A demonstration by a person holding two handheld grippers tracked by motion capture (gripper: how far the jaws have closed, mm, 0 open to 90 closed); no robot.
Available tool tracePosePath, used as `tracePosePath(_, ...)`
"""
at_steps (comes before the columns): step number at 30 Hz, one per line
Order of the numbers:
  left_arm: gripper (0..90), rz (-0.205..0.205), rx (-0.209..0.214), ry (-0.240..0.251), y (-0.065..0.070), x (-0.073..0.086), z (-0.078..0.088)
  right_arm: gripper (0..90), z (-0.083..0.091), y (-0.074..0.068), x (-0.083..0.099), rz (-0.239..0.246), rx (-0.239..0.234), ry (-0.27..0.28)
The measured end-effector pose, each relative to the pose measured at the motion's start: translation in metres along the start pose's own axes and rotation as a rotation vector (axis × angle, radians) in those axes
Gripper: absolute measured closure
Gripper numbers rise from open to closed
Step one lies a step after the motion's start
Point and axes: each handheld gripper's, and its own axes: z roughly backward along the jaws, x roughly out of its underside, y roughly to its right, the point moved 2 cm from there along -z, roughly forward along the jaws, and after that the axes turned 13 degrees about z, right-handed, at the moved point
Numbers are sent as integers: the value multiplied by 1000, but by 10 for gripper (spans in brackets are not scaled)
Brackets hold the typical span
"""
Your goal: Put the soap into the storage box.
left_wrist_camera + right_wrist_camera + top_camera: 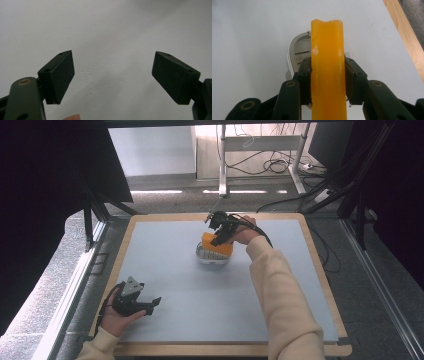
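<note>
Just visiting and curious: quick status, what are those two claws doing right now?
Right gripper shut on orange block, over white dish. Left gripper open, idle near table edge. Nothing in the way.

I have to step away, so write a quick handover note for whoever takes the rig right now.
Right gripper: shut on the orange block, held on edge just above the white dish at the table's far middle.
Left gripper: open, nothing between the jaws, resting near the table's near-left corner.
Done: block picked up and brought over the dish.
Left: probably lower the block into the dish and let go; whether it already touches the dish cannot be told.
</note>
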Motion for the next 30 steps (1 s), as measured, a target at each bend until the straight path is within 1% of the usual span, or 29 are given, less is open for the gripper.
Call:
tracePosePath(3,181,2,-1,1,0,0,0,623,-2,2,-3,14,-6,-2)
tracePosePath(4,180,3,-1,2,-1,0,0,623,-5,4,-5,18,-15,2)
tracePosePath(5,181,3,-1,2,-1,0,0,623,-5,4,-5,18,-15,2)
tracePosePath(8,181,2,-1,2,-1,0,0,623,-11,5,-8,43,-25,-9)
tracePosePath(14,181,3,-2,2,-1,0,0,623,-17,4,-11,65,-35,-4)
tracePosePath(23,181,5,-1,4,-1,0,0,624,-27,5,-9,76,-46,-14)
tracePosePath(26,181,2,1,1,0,0,0,624,-27,5,-8,73,-55,-16)
tracePosePath(27,181,0,1,1,0,0,-1,623,-27,5,-8,78,-56,-15)
tracePosePath(30,181,0,3,2,0,0,-1,623,-27,6,-7,73,-51,-14)
